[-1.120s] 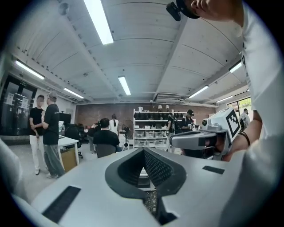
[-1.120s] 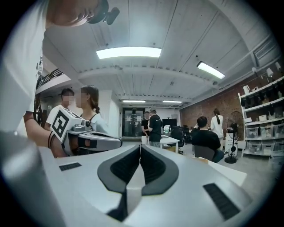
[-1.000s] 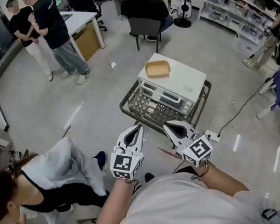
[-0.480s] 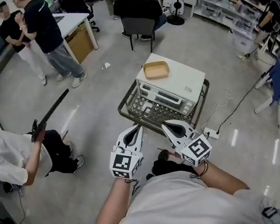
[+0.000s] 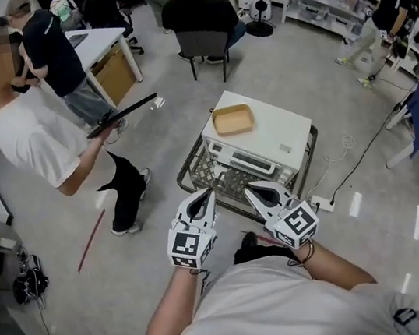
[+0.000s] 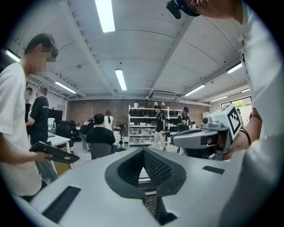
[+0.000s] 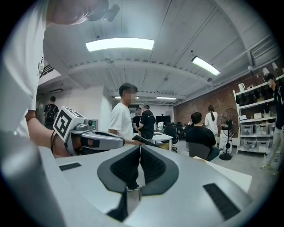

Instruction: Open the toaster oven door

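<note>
In the head view, the toaster oven [image 5: 264,140] is sitting on a wire cart [image 5: 193,165] on the floor, just ahead of the person. Its door [image 5: 240,154] is facing them and looking closed. A tan tray [image 5: 233,119] is lying on the oven's top. The left hand-held gripper [image 5: 209,192] and the right hand-held gripper [image 5: 249,187] are hanging side by side at the cart's near edge, both short of the door and touching nothing. To the left, a person in a white shirt [image 5: 32,143] is holding a flat dark device [image 5: 124,114].

In the left gripper view, the jaws are pressing together, clenched with nothing between them. The right hand-held gripper is showing at the right, and shelves [image 6: 144,124] are standing far back.

In the right gripper view, the jaws are likewise clenched on nothing. The left hand-held gripper is showing at the left, and a seated person [image 7: 198,133] is sitting farther off.
</note>
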